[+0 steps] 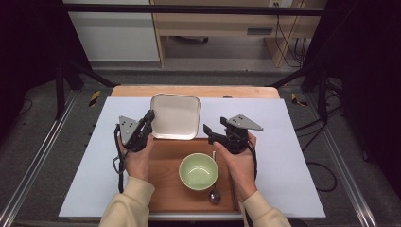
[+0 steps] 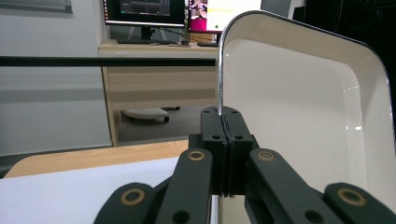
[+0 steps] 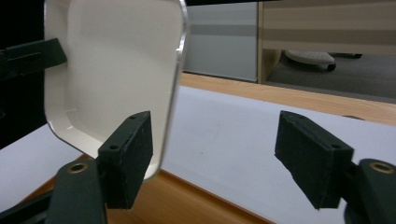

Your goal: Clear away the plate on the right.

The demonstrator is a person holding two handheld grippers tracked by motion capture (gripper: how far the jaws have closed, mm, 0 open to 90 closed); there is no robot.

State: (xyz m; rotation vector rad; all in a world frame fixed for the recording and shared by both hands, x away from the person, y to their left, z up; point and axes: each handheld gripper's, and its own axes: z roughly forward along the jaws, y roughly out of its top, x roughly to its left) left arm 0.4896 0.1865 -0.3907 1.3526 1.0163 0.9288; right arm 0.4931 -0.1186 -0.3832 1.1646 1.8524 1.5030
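White square plate [image 1: 175, 116] held at its left rim by the left claw [image 1: 150, 116], jaws clamped tight on the edge; plate raised over the far edge of the wooden tray [image 1: 165, 163]. Right claw [image 1: 208, 134] gapes wide just right of the plate, nothing between its pads. The right claw's own camera shows the plate's rim beside one pad, apart. High view adds green bowl [image 1: 198, 170] and spoon [image 1: 214, 194] on the tray. Left claw's camera crops the plate's right side.

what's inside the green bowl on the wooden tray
Nothing shows inside the green bowl: its bare pale inner surface is visible in the high view. A spoon lies beside it on the wooden tray.
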